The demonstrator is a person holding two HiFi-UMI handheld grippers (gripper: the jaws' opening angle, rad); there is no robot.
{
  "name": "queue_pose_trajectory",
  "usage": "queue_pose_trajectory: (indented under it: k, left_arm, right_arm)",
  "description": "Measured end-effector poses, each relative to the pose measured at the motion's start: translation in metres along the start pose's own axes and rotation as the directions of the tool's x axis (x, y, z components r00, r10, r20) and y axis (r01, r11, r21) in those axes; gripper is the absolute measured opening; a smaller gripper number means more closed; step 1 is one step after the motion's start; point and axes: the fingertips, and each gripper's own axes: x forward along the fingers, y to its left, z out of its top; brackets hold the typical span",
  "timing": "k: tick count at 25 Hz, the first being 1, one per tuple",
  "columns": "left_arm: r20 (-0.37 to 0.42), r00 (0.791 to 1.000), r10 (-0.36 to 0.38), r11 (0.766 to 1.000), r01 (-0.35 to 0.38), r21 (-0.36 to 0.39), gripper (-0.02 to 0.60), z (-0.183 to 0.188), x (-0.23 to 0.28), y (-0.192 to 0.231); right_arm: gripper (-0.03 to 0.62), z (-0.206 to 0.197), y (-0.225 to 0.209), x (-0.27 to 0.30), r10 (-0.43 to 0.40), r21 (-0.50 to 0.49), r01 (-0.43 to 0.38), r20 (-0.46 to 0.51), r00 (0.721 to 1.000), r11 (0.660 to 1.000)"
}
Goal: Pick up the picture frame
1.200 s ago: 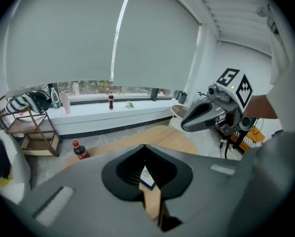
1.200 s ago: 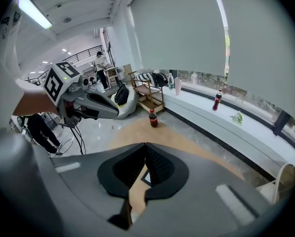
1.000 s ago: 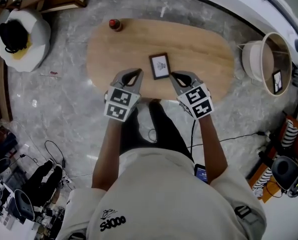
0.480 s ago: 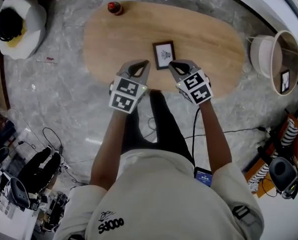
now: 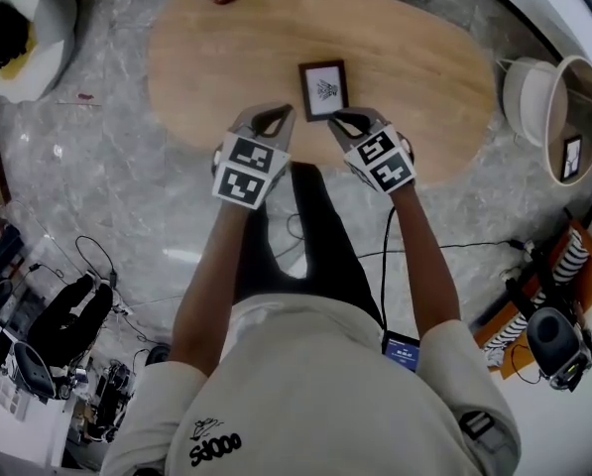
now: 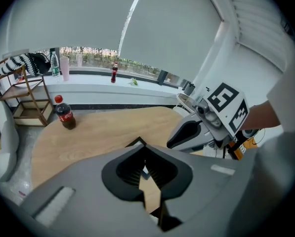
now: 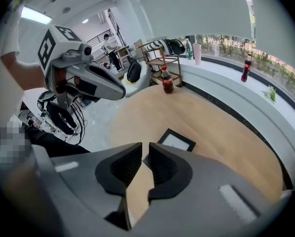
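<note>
Wooden table (image 5: 414, 117), head view: picture frame (image 5: 323, 89) lies flat just beyond both sets of tips. Left gripper (image 5: 274, 117) view: jaws together, empty. Right gripper (image 5: 347, 120) view: jaws opening, nothing between; best widened before straddling the frame's near edge.

Blk picture frame (image 5: 323, 89), tan table (image 5: 424, 58)

The head view looks steeply down from above the person onto the oval light-wood table (image 5: 414, 62). Both gripper views sit low, close behind their jaws, facing across it; all three share the black rectangular picture frame (image 5: 323, 89)
</note>
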Motion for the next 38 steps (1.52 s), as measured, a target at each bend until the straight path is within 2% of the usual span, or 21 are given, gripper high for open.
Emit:
queue_pose_trajectory:
  k: [11,16,22,26,32,38]
  left_arm:
    - [-0.059,0.998,-0.004,0.997,-0.001,-0.081,0.012,-0.036,0.032,0.007]
    - [-0.089,0.996,-0.008,0.995,-0.001,-0.098,0.012,-0.051,0.035,0.012]
    - [-0.103,0.995,-0.016,0.991,0.003,-0.131,0.012,-0.065,0.038,0.015]
    - [-0.1,0.995,-0.022,0.984,0.004,-0.178,0.012,-0.074,0.037,0.014]
    - [-0.111,0.994,-0.017,0.981,-0.004,-0.193,0.012,-0.088,0.037,0.018]
    - [-0.118,0.993,-0.017,0.98,-0.007,-0.199,0.012,-0.094,0.036,0.018]
  right_arm:
    - [0.081,-0.039,-0.012,0.062,0.041,-0.082,-0.051,-0.119,0.992,0.995]
    - [0.089,-0.062,-0.016,0.084,0.041,-0.117,-0.066,-0.204,0.978,0.991]
    - [0.121,-0.089,-0.012,0.103,0.066,-0.17,-0.121,-0.302,0.951,0.978]
    - [0.127,-0.099,-0.011,0.111,0.048,-0.221,-0.129,-0.337,0.94,0.967]
    - [0.114,-0.107,-0.018,0.12,-0.031,-0.331,-0.105,-0.382,0.924,0.938]
    - [0.112,-0.111,-0.019,0.122,-0.093,-0.459,-0.121,-0.417,0.904,0.88]
